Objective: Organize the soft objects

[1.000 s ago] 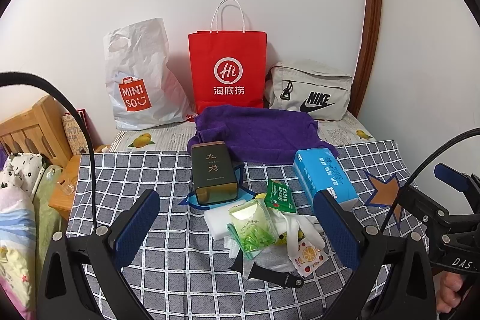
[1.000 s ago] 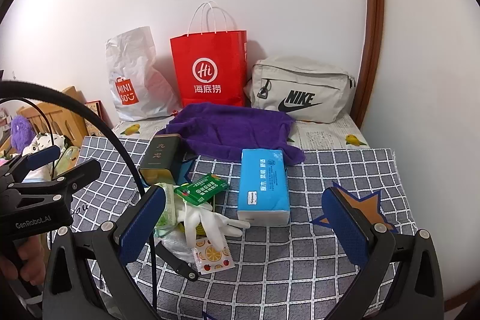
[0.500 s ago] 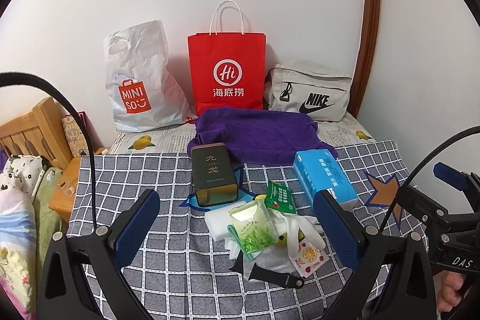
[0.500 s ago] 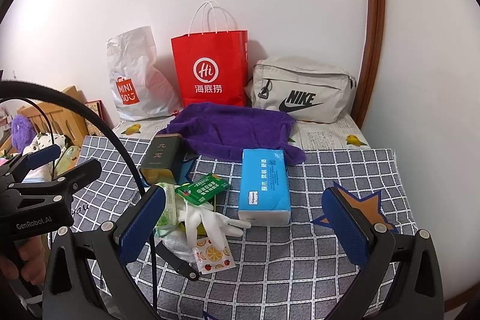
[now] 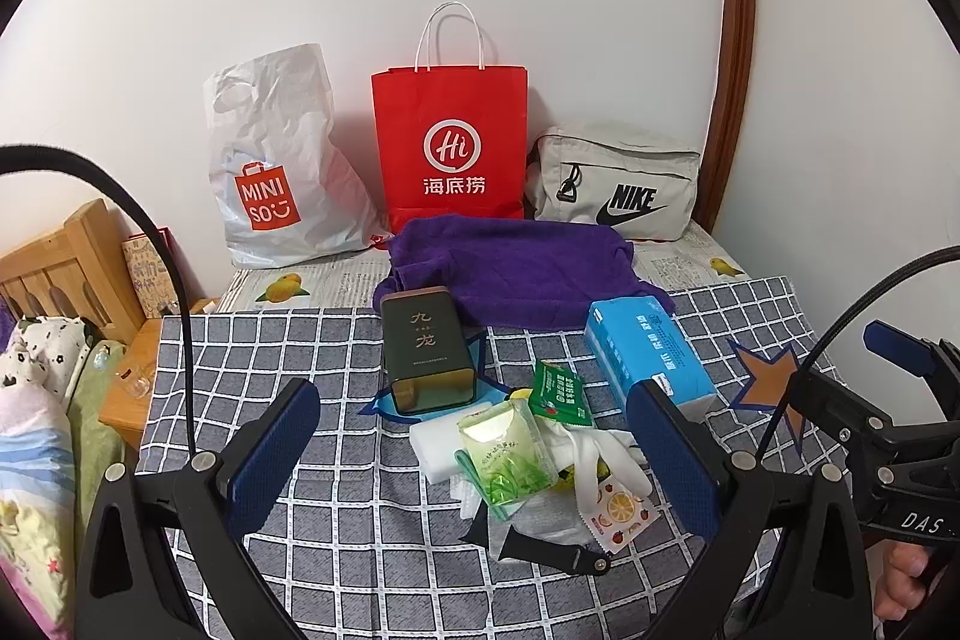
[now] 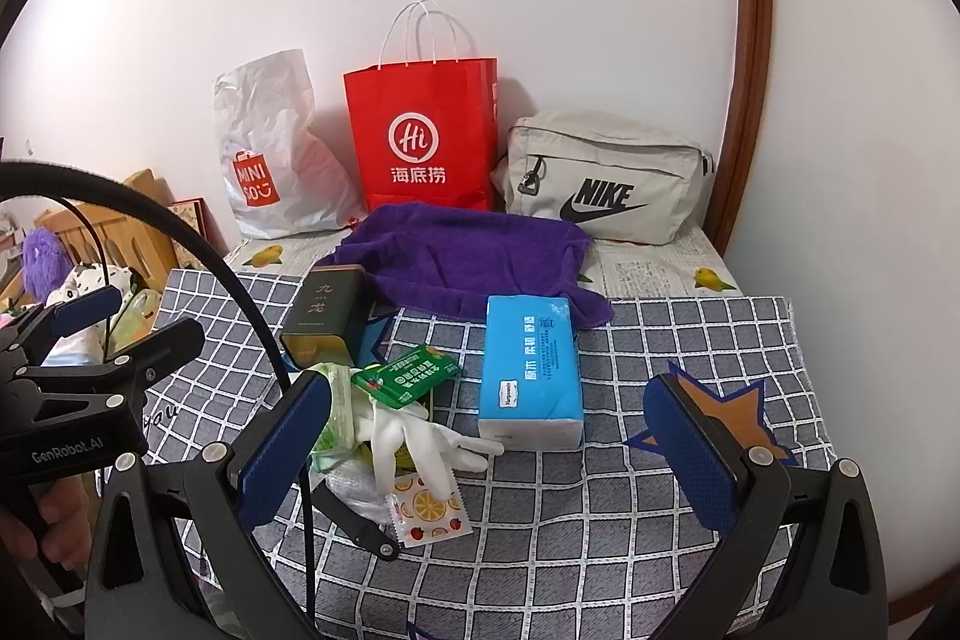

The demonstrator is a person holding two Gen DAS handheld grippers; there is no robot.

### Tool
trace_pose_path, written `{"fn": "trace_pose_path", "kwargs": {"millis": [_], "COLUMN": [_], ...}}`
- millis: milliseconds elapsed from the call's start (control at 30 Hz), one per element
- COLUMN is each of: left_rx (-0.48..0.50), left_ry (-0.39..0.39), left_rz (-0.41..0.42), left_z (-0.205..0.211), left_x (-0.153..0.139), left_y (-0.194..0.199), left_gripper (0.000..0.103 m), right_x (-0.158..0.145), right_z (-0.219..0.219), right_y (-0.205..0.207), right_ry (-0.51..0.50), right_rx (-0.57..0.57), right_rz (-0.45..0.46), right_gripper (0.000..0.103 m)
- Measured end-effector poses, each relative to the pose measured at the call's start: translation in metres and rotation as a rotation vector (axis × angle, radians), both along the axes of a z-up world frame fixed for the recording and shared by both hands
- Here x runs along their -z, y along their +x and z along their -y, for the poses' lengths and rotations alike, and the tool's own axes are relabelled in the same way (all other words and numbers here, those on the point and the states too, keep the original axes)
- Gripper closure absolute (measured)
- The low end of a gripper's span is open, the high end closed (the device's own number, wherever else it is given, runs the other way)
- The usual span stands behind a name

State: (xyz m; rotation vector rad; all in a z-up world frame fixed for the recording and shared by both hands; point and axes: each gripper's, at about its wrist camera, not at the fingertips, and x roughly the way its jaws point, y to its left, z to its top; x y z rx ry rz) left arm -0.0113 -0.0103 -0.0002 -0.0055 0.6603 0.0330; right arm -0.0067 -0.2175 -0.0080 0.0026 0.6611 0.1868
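Soft things: purple towel [image 5: 516, 274] spread at the back edge of the checked cloth [image 5: 300, 352], against the red paper bag [image 5: 450, 142]; white glove [image 6: 414, 436] in the small pile near the cloth's middle, beside the blue tissue pack [image 6: 531, 370].
Handling: towel looks light, limp and not slippery; it would likely bunch, so pinch a folded edge or a corner. Glove is thin and floppy; a finger or the cuff should do.
Hard neighbour: dark tin [image 5: 426, 346] lies just in front of the towel's left corner.
Left gripper [image 5: 480, 454]: wide apart, holding nothing, above the front of the cloth, the pile between its fingers.
Right gripper [image 6: 504, 454]: also wide and empty, the tissue pack ahead, the towel well beyond.
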Motion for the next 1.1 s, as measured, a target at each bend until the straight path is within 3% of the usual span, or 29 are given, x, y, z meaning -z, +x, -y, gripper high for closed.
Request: {"fn": "trace_pose_path", "kwargs": {"millis": [667, 900, 1100], "left_rx": [-0.006, -0.015, 0.055], "left_ry": [-0.029, -0.031, -0.101], "left_rz": [-0.039, -0.099, -0.201], "left_z": [-0.01, -0.021, -0.014], "left_x": [0.012, 0.041, 0.083], "left_y": [0.01, 0.028, 0.055], "left_gripper": [0.0, 0.0, 0.0], "right_x": [0.011, 0.03, 0.057], "right_z": [0.002, 0.0, -0.001], "right_y": [0.01, 0.021, 0.036], "right_ry": [0.009, -0.007, -0.018], "right_rx": [0.012, -0.008, -0.013], "right_rz": [-0.03, -0.057, -0.122], "right_gripper": [0.001, 0.001, 0.001]}}
